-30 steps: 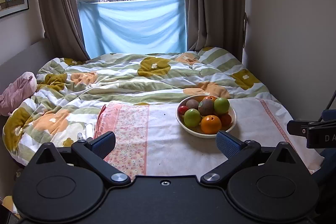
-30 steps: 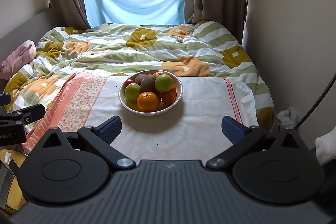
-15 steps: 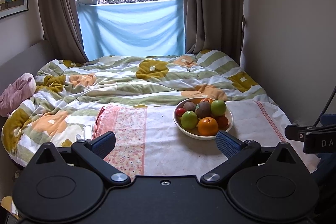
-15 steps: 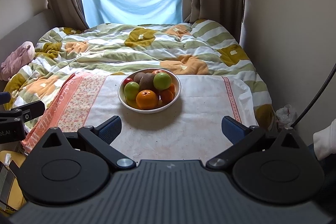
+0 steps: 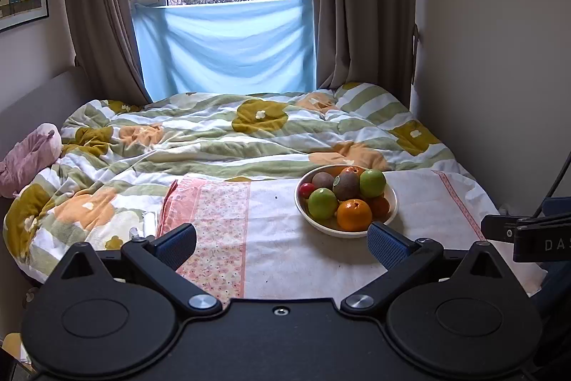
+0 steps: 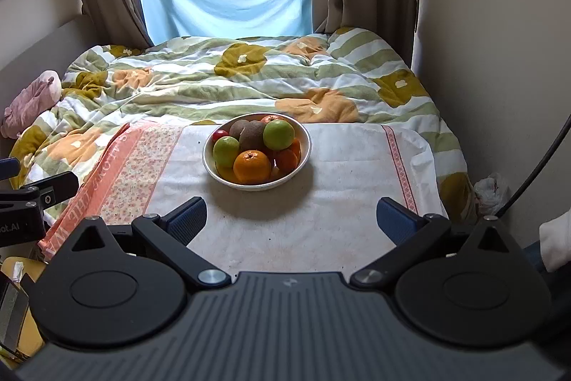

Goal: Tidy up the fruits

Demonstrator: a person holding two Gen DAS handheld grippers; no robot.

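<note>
A white bowl [image 5: 392, 200] [image 6: 307, 141] stands on a cloth-covered table at the foot of a bed. Fruit is piled in it: an orange [image 5: 354, 215] [image 6: 252, 166] at the front, two green apples [image 5: 322, 203] [image 6: 278, 134], brown kiwis [image 5: 345, 185] [image 6: 252, 135], a small red fruit [image 5: 306, 190] and darker orange ones behind. My left gripper [image 5: 282, 243] is open, empty, its right fingertip just in front of the bowl. My right gripper [image 6: 291, 218] is open and empty too, well short of the bowl.
The tablecloth [image 6: 342, 202] is white with a pink floral band [image 5: 221, 231] on the left. Behind it lies a rumpled flowered duvet [image 5: 221, 134]. A wall [image 6: 499, 59] closes the right side. The other gripper's black clamp [image 5: 528, 234] [image 6: 32, 202] shows at each frame edge.
Both cameras have tilted up and drawn back slightly; the bowl sits a little farther away and higher in the right wrist view. Nothing on the table moved. Both grippers stayed open.
</note>
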